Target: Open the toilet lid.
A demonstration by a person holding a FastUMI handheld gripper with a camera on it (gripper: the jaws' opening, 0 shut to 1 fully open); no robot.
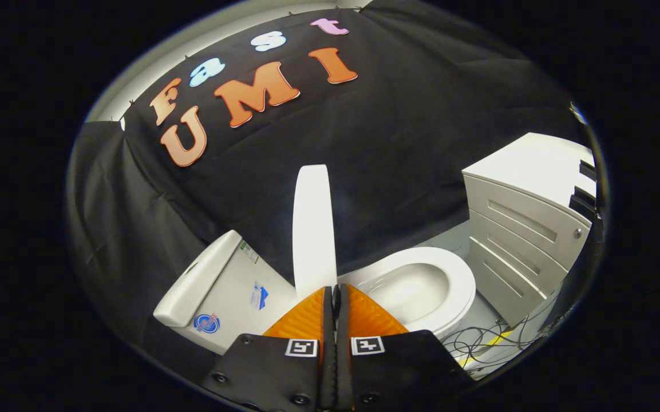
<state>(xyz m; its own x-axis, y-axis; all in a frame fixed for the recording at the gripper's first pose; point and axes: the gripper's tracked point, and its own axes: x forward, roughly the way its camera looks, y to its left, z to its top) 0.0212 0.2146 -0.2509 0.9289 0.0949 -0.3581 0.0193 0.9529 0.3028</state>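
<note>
Against black cloth, toilet lid [313, 229] upright (hand-held gripper [335, 293] closed).

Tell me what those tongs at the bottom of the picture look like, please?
The tongs have two wedge-shaped fingers with orange ribbed faces, tapering towards the tips. Each sits on a flat black plate fastened with dark screws. Near the base of each finger is a small square black-and-white marker, like a simple printed code. A toothed black strip runs along the seam between the plates.
</note>
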